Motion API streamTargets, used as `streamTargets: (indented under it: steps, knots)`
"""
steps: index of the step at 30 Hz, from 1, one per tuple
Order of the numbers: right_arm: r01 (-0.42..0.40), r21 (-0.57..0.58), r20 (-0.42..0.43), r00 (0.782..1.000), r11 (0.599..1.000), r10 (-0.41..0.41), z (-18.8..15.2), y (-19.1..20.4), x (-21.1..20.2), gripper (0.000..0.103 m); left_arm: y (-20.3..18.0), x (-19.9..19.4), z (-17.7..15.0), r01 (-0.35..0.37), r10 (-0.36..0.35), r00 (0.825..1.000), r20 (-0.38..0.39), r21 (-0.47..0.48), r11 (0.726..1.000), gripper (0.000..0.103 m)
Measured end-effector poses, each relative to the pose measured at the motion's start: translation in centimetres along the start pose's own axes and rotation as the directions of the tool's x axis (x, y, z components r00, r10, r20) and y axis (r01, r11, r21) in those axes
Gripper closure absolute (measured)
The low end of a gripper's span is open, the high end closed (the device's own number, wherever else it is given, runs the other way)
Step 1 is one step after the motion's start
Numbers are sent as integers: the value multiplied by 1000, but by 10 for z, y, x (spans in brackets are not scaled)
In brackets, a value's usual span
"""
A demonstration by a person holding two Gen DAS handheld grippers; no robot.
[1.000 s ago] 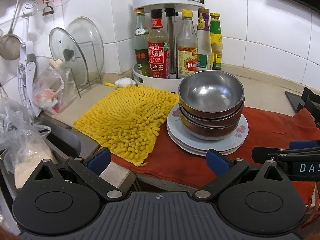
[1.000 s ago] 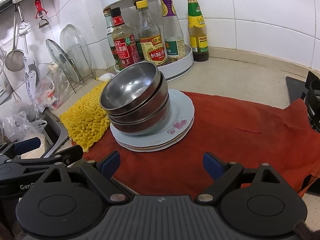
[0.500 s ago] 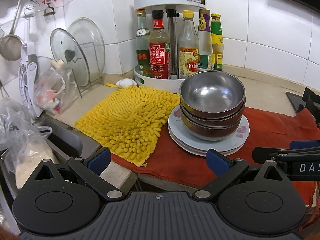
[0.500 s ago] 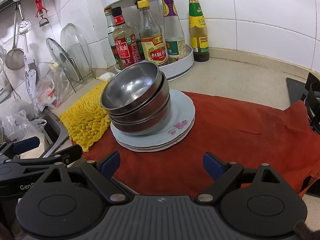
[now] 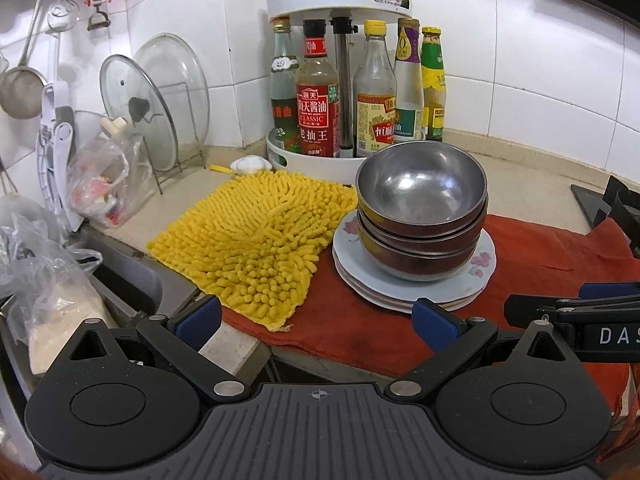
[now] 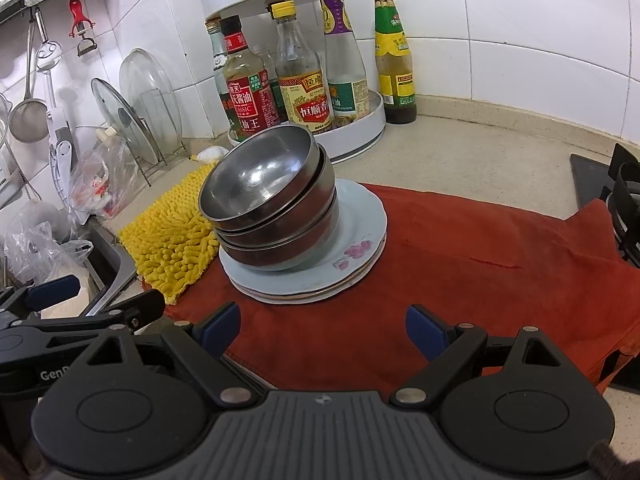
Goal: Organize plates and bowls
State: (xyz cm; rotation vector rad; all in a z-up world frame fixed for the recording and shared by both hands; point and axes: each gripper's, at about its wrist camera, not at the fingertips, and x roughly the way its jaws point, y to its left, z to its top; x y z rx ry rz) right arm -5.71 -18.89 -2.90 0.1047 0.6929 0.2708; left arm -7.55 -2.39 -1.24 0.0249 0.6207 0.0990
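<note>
Bowls (image 5: 422, 216) sit nested on stacked plates (image 5: 416, 280) atop the red cloth (image 6: 480, 248), both the left gripper (image 5: 316, 320) and right gripper (image 6: 322, 326) released nearby; whether sorting starts or ends is unclear.

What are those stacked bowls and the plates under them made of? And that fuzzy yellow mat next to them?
The bowls look like stainless steel: a dull grey inside with soft reflections and a dark reddish outside. The plates seem to be glazed ceramic or perhaps melamine, pale and glossy with a pink flower print. The yellow mat looks like chenille microfibre, covered in soft noodle-like tufts.
</note>
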Motion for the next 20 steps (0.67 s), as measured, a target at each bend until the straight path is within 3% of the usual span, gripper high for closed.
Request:
streamTargets:
  steps: [20]
  knots:
    - [-1,4,-3,1000,1000,1,-1,-7,-2,17,-5,-1,-1,5,-5,1000,7,13,1000,1]
